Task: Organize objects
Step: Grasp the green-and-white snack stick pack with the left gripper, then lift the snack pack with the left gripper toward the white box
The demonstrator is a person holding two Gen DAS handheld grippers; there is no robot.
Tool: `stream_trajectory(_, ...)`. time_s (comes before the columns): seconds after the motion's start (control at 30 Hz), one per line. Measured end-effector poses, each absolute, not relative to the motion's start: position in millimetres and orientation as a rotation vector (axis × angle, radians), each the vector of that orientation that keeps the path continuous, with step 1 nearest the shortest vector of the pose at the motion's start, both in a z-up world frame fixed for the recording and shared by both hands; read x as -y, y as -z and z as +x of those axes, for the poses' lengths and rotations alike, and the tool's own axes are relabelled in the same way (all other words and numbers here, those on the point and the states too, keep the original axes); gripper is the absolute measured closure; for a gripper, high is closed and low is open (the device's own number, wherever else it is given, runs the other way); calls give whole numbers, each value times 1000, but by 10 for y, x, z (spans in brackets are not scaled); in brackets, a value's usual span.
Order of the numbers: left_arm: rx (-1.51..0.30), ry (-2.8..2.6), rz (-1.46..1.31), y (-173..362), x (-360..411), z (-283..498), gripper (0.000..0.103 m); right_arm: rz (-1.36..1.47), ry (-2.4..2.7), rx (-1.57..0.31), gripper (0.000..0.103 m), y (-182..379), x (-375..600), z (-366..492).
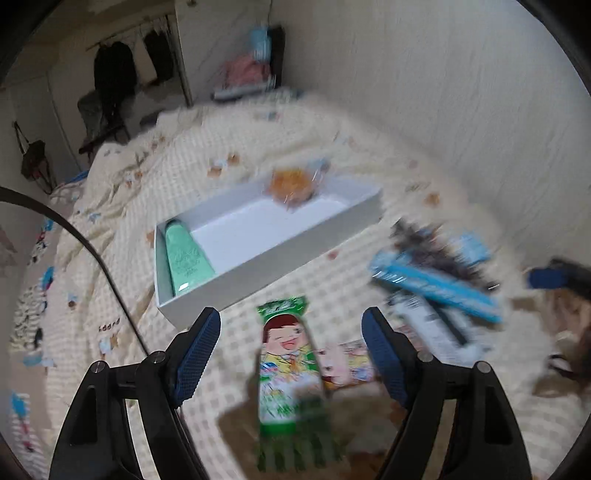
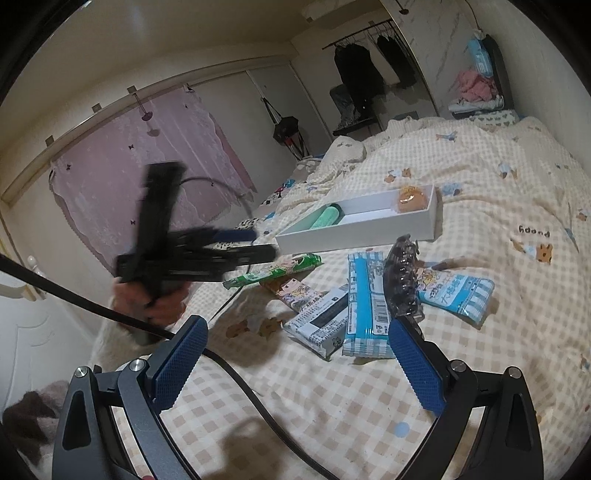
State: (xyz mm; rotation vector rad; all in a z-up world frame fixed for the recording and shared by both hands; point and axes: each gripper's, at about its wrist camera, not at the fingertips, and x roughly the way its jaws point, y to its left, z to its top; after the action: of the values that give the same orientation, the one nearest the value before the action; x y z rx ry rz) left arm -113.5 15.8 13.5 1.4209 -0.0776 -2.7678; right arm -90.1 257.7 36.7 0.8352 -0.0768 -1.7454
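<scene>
Box [image 1: 295, 254], white and shallow on the checked bedspread [image 1: 192, 162], holds a green tube [image 1: 186, 254] and an orange wrapped snack [image 1: 291, 184], while loose packets [image 2: 365, 310] lie beside it, the green cartoon-printed snack packet [image 1: 290, 369] lying untouched between the wide-open left gripper [image 1: 291, 354]; the right gripper [image 2: 295, 358] is open and empty.

Bedroom in a home. A bed took up most of the view, covered by a cream checked quilt [image 2: 461, 177] printed with small cartoon bears. A clothes rail [image 2: 364, 33] with dark garments hung at the far wall. A pink lace curtain [image 2: 147, 166] covered the window, with white wardrobe doors [image 2: 280, 99] beside it. Folded pink laundry [image 2: 474, 86] sat piled near the headboard. A white box [image 2: 369, 225] and snack packets lay on the quilt.
</scene>
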Motion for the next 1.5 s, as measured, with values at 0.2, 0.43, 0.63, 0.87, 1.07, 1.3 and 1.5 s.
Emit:
stream_trajectory(0.2,-82,2728,1601,178,-82,-1289,21,838,1736,62,4,-349,-2555,-880)
stream_trajectory(0.43,-132,2789,1544,169,-61,-1270,23,843,1728,60,4,-329,-2546,-870)
stream_trajectory(0.63,-268,2730,1603,241,34,-1289,56,848,1723,75,4,-320,-2558,-877)
stream_trajectory(0.87,-357,2722,1545,143,188,-1151,74,868,1710,93,4,-280,-2550,-899)
stream_trajectory(1.07,-358,2780,1499,5,142,-936,81,870,1709,90,4,-270,-2546,-889)
stream_trajectory(1.3,-277,2822,1428,-143,41,-600,81,876,1705,96,4,-255,-2545,-892)
stream_trajectory(1.5,-169,2759,1266,-281,8,-361,81,874,1695,93,4,-269,-2526,-880)
